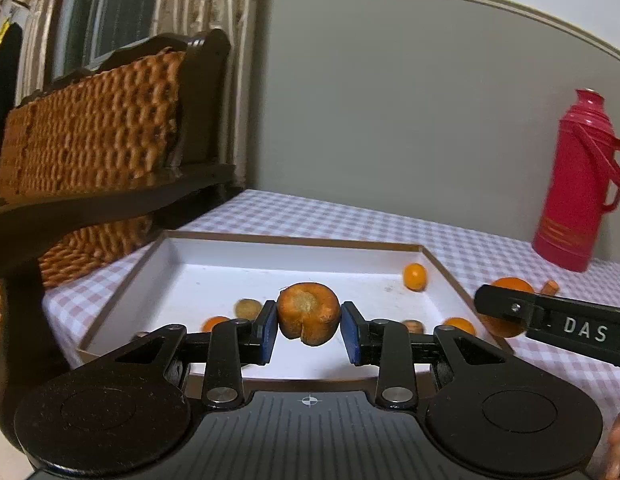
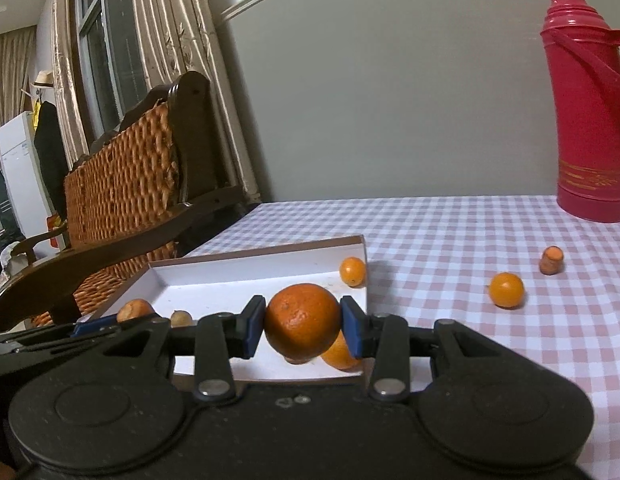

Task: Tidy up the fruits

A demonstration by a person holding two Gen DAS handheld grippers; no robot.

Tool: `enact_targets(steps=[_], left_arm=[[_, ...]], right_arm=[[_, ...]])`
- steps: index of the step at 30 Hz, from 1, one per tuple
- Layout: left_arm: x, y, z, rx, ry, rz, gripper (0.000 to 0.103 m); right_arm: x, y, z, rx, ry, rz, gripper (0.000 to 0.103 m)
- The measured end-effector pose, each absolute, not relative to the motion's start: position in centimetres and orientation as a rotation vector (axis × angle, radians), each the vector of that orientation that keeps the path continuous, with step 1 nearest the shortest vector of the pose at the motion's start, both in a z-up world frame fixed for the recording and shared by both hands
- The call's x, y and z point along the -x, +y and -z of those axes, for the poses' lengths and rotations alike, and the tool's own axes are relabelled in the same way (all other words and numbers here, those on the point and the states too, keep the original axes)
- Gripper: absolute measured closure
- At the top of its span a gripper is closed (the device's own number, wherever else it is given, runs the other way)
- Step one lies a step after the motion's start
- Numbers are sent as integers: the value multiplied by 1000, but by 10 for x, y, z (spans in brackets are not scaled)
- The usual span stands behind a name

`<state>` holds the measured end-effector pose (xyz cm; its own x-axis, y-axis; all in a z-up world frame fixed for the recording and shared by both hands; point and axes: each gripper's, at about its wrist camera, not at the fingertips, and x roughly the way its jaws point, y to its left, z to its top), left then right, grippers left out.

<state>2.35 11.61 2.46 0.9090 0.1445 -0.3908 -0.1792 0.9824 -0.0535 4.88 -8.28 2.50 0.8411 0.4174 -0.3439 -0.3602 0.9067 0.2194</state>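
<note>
My left gripper [image 1: 309, 322] is shut on a stubby carrot piece [image 1: 308, 312] and holds it above the white tray [image 1: 214, 258]. My right gripper [image 2: 303, 326] is shut on an orange [image 2: 302, 322] over the tray's right part [image 2: 254, 276]. The right gripper also shows in the left wrist view [image 1: 550, 316], with the orange [image 1: 510, 286] partly hidden behind its fingers. Small orange fruits [image 1: 415, 276] and a brownish fruit [image 1: 247, 308] lie in the tray. Outside it on the cloth lie a small orange [image 2: 506, 290] and a carrot piece [image 2: 551, 260].
A red thermos [image 2: 590, 112] stands at the back right of the checkered tablecloth [image 2: 450, 232]. A wicker chair with dark wooden arms [image 2: 126, 184] stands against the table's left side. A grey wall is behind.
</note>
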Motion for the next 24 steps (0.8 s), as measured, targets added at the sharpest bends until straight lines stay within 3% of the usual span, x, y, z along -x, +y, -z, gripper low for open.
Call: enact_targets(steps=[24], left_arm=[[-44, 161, -21, 103, 408, -274, 69]], right_arm=[[-73, -47, -20, -127, 407, -428, 71]])
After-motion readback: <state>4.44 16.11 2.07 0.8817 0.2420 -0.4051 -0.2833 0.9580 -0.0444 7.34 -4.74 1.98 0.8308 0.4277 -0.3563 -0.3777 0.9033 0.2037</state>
